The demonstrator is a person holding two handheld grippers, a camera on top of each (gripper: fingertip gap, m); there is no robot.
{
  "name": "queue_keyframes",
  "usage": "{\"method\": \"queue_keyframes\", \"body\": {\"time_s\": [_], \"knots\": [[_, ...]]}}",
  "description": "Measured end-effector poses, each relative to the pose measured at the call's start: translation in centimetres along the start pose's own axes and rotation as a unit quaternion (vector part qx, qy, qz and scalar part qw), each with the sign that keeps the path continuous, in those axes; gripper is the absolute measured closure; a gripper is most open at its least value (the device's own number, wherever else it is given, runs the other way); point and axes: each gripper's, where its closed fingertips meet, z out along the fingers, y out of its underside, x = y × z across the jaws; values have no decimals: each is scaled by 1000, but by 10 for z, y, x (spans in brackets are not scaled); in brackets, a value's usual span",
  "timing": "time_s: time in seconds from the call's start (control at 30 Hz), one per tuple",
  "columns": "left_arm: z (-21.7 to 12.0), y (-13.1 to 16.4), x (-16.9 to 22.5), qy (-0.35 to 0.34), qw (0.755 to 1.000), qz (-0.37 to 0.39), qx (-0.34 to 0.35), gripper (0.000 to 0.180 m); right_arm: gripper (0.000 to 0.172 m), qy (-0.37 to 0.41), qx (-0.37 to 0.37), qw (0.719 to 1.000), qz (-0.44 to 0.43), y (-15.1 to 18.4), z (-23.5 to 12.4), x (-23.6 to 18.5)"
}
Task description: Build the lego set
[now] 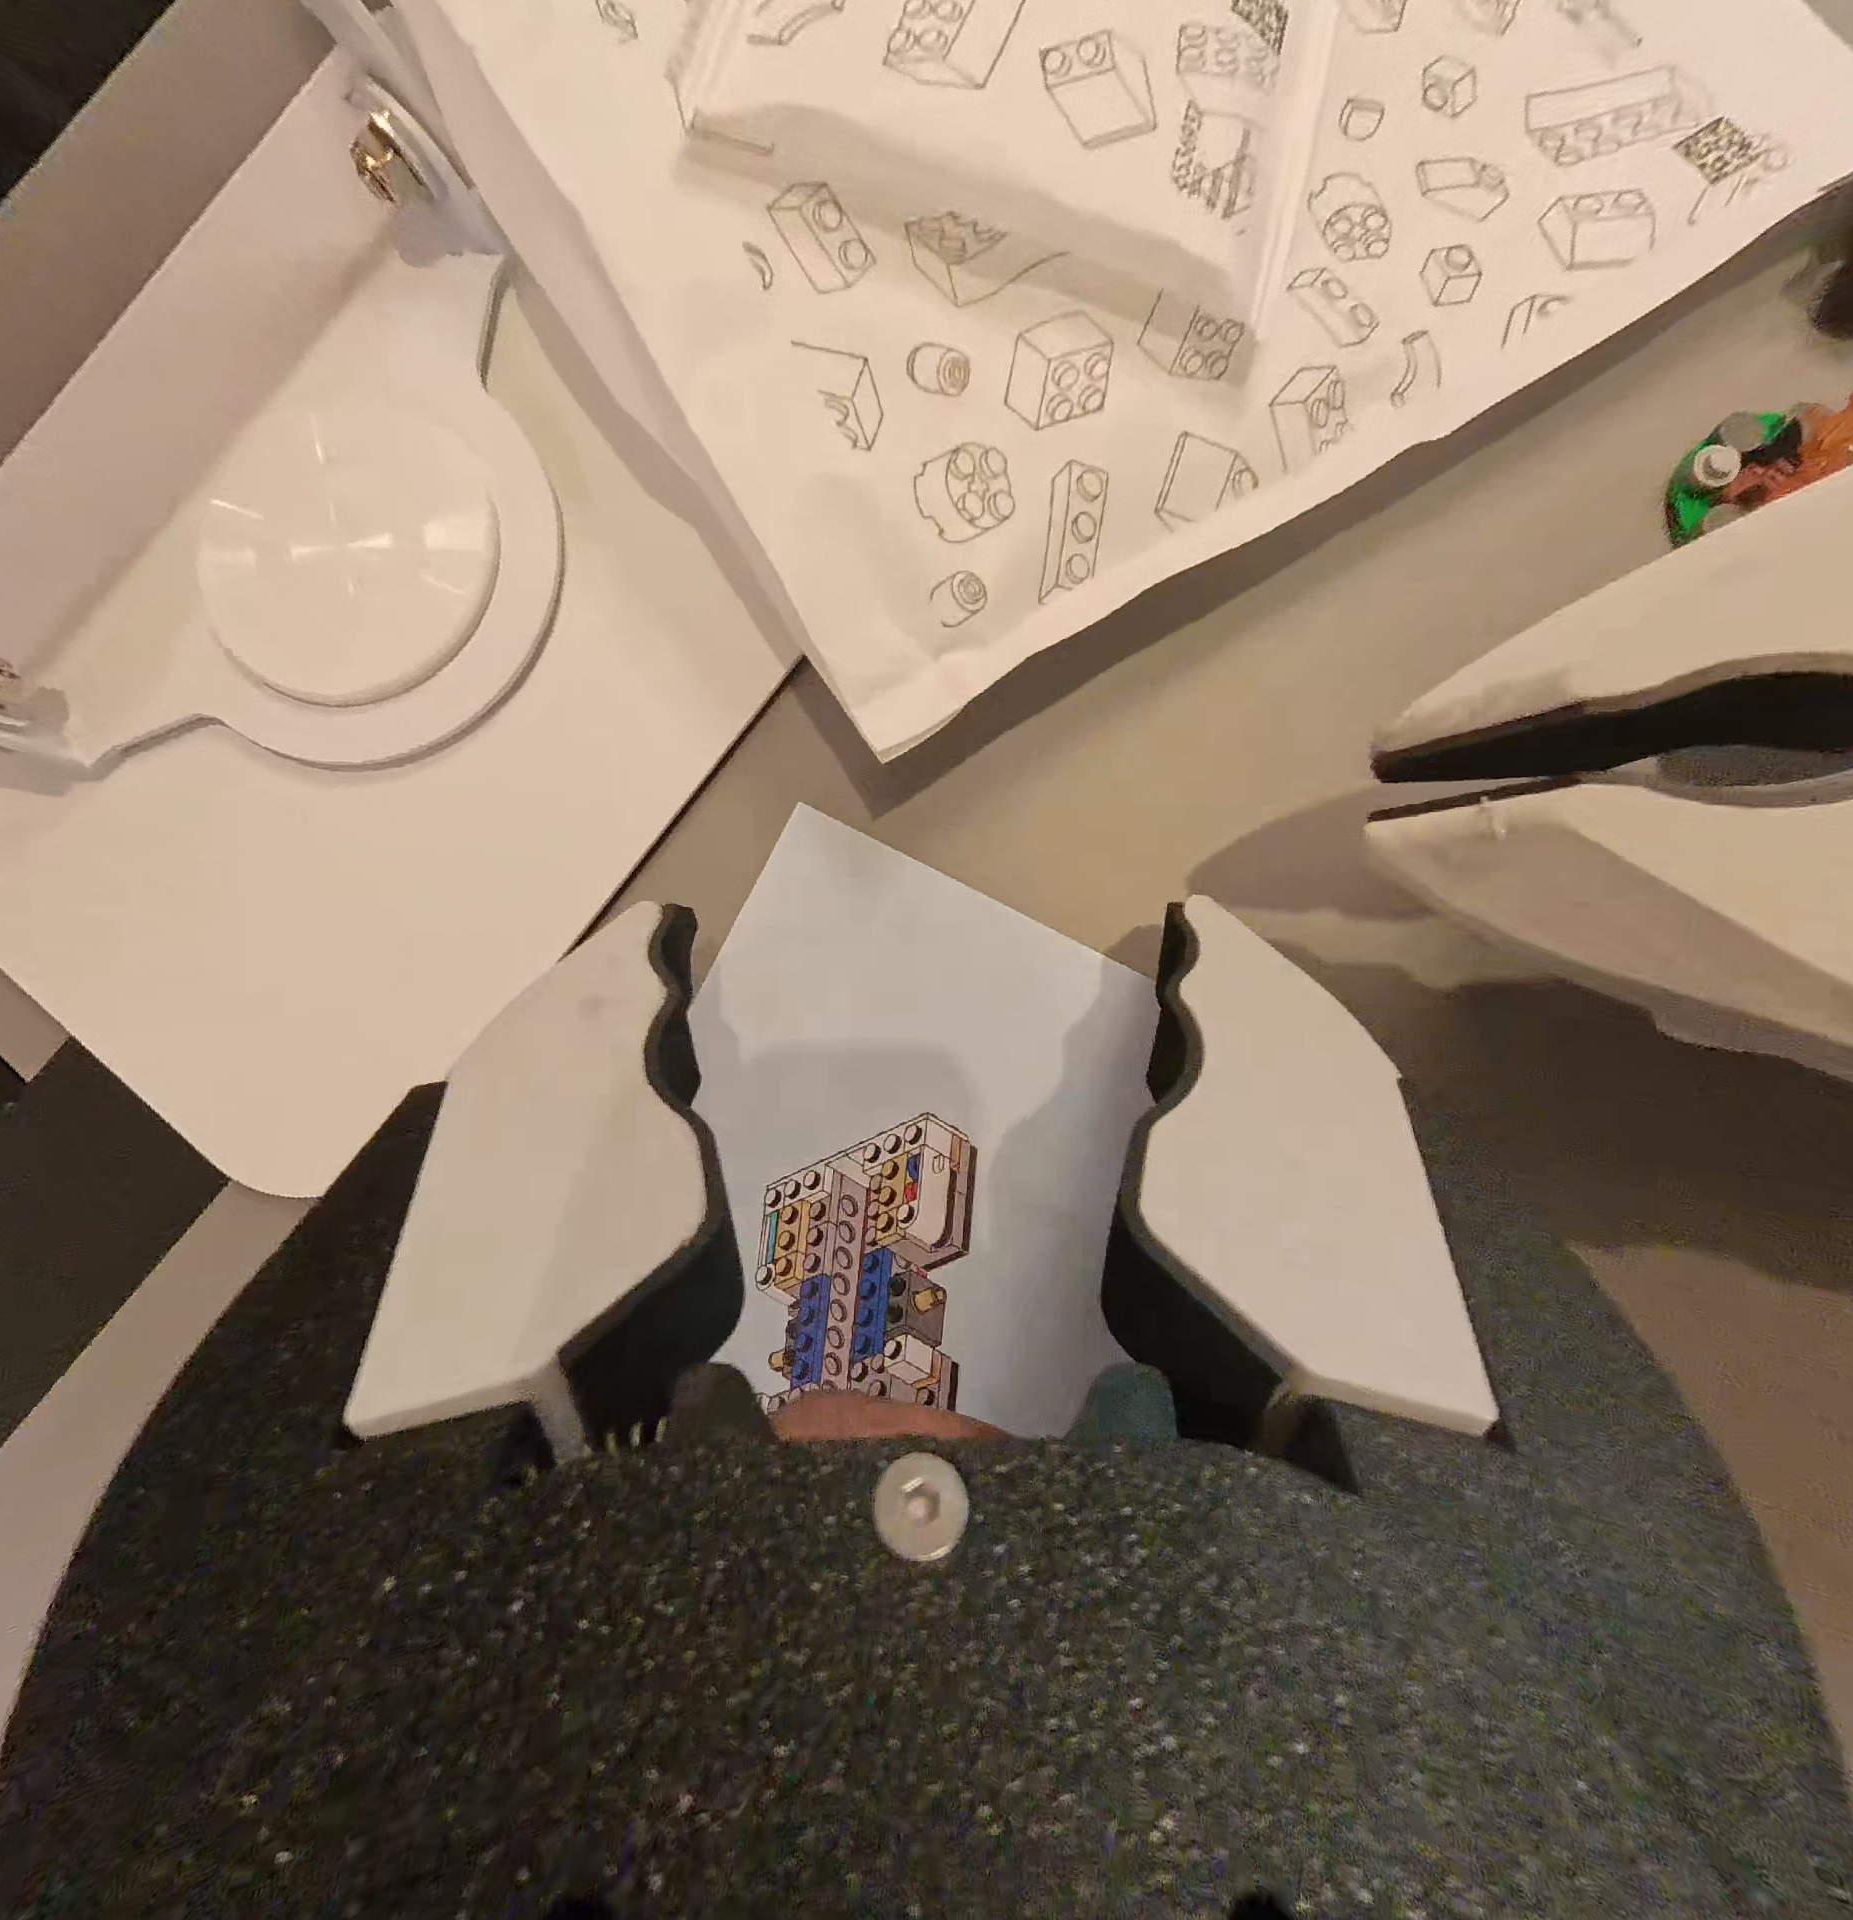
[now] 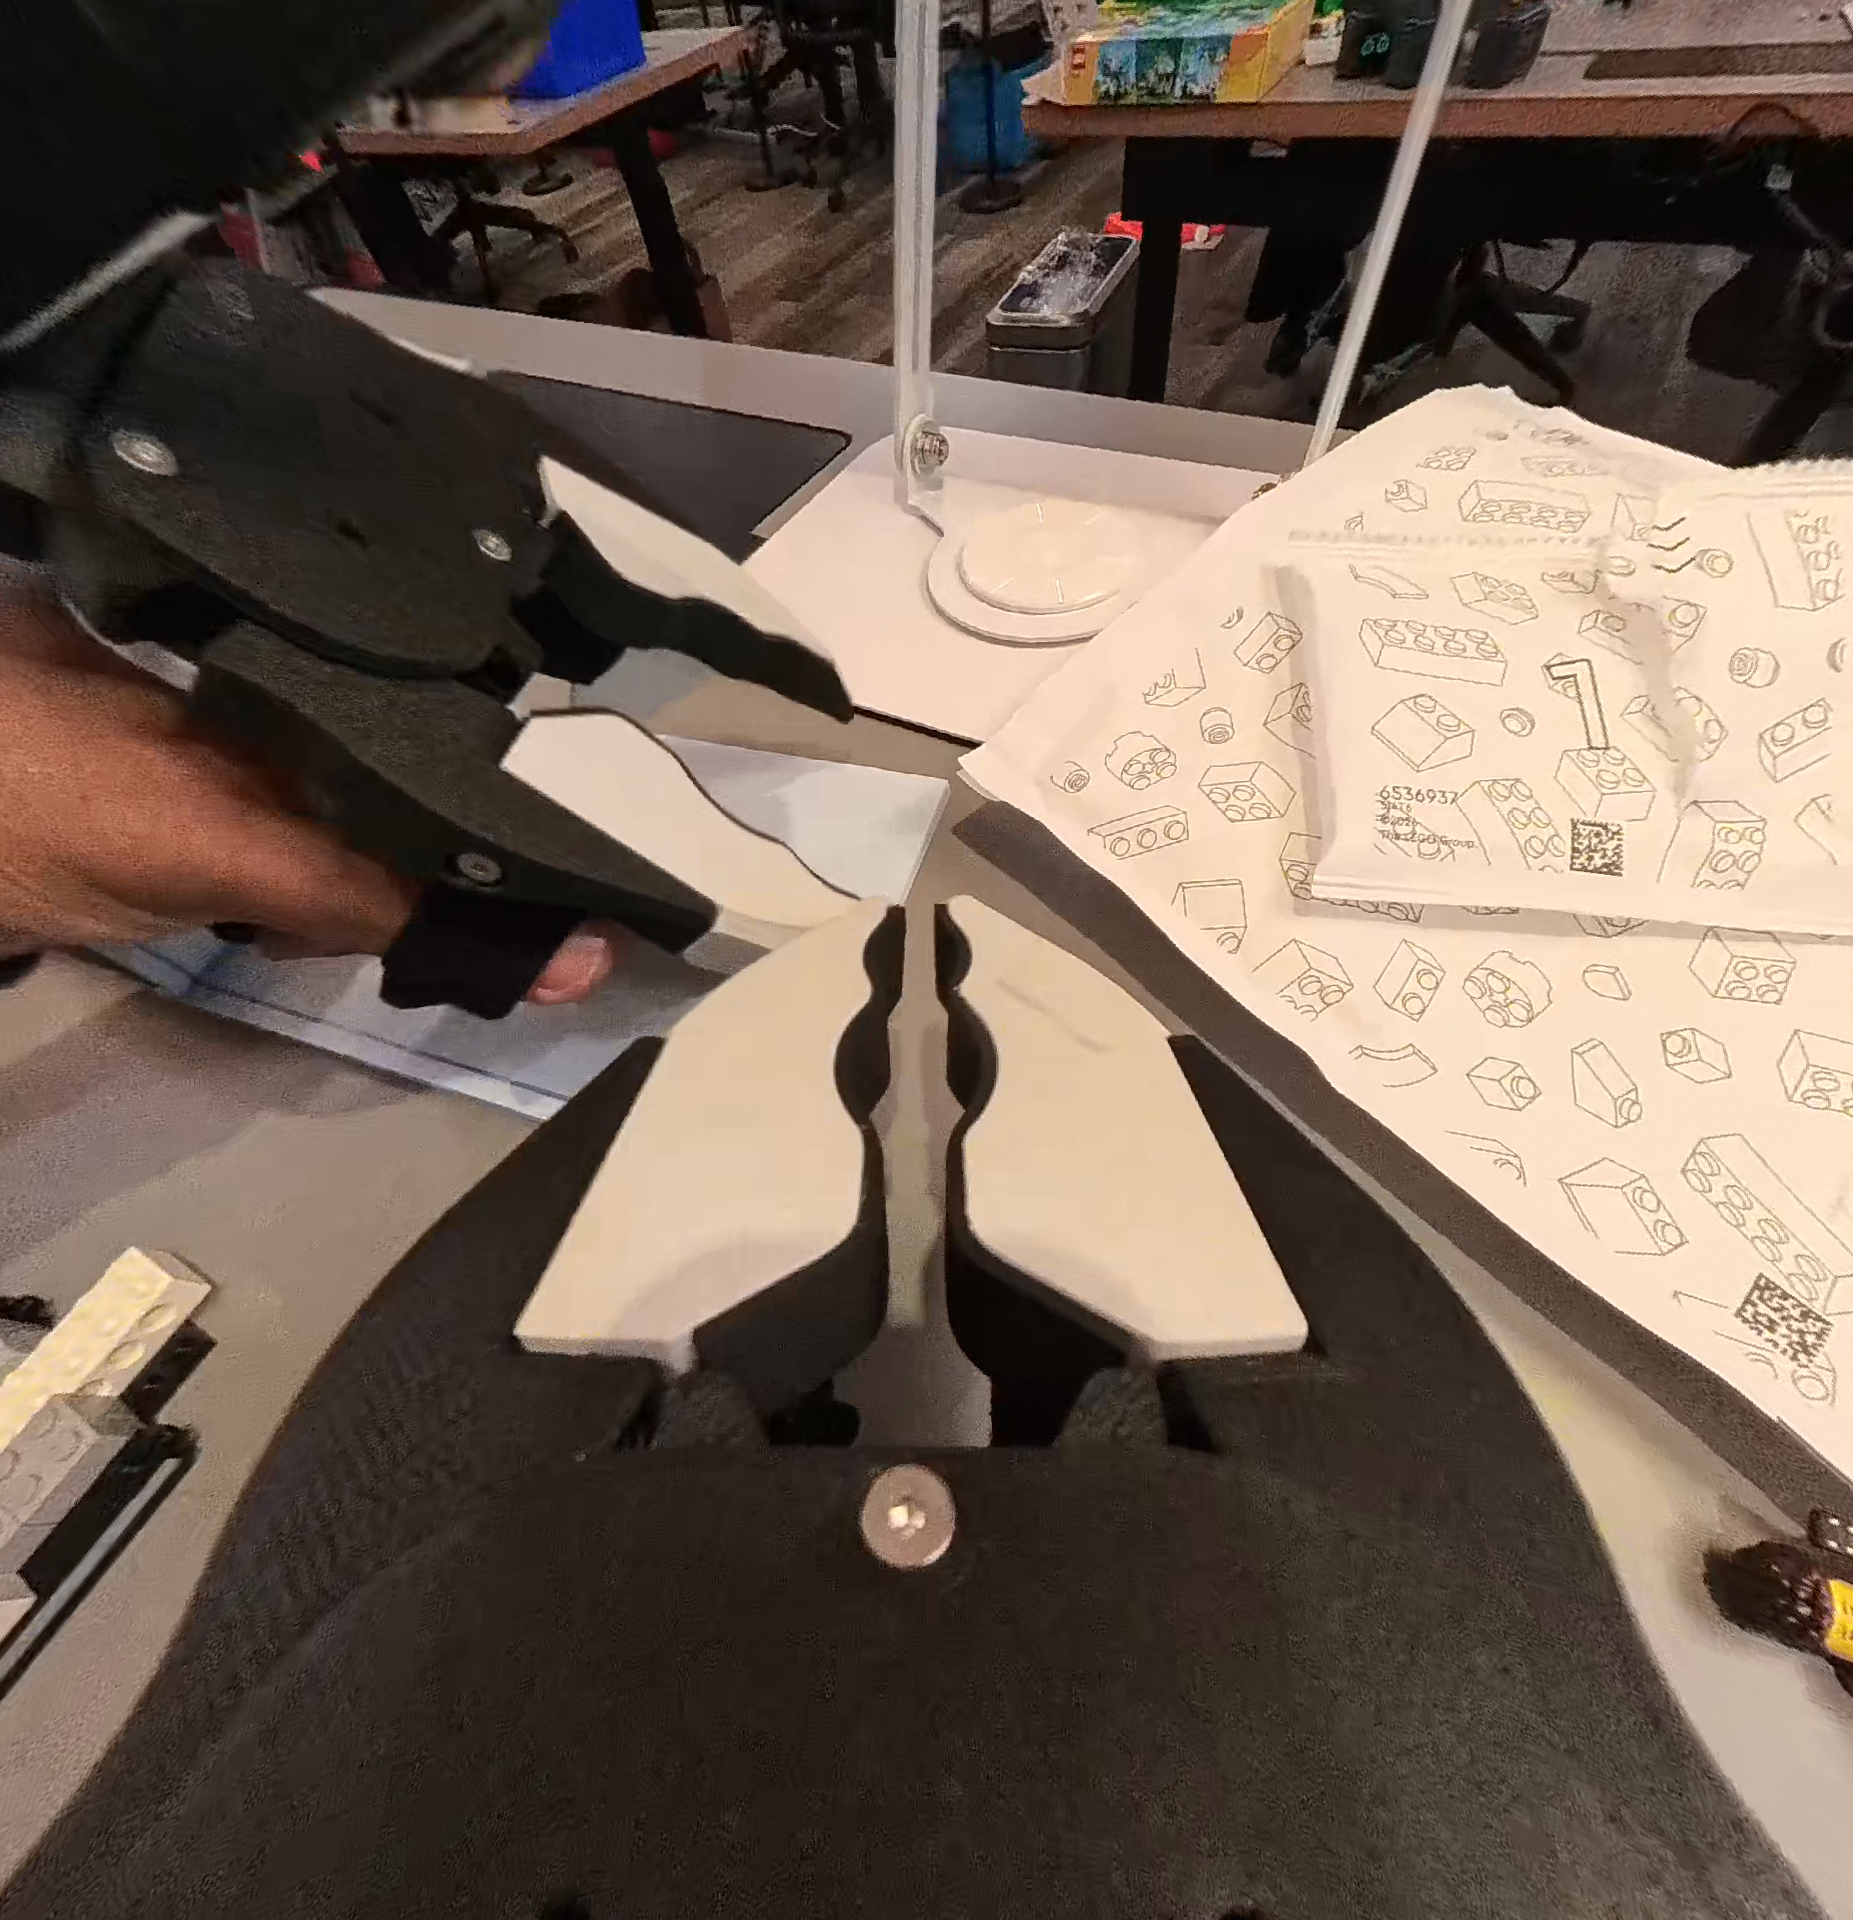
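My left gripper [image 1: 924, 914] is open wide over an open instruction booklet [image 1: 901, 1049] that lies on the table. The page shows a coloured picture of a brick model [image 1: 870, 1257]. Its pads do not touch the page. In the right wrist view the left gripper [image 2: 849, 800] is tilted on its side above the booklet [image 2: 886, 821], with a hand [image 2: 122, 810] holding it. My right gripper [image 2: 919, 909] is shut with nothing between the pads, just off the booklet's corner. It also shows at the right edge of the left wrist view [image 1: 1377, 784].
A large white paper bag [image 2: 1421, 1091] printed with brick outlines lies to the right, a smaller one [image 2: 1473, 748] on top. A white stand base [image 1: 340, 561] sits at the far left. A grey and cream brick assembly [image 2: 60, 1413] and small figure parts [image 2: 1826, 1621] lie near me.
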Motion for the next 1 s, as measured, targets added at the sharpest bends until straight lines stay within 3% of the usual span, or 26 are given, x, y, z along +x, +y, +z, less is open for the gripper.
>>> {"method": "queue_keyframes", "body": {"time_s": [0.5, 1.0], "knots": [[12, 10, -2, 30, 1000, 3, -5, 97, 167, -6, -5, 1000, -11, 1, 1, -4], [1, 11, -2, 36, 999, 0, 9, 105, 167, -7, -6, 1000, -12, 1, 2, -4]]}}
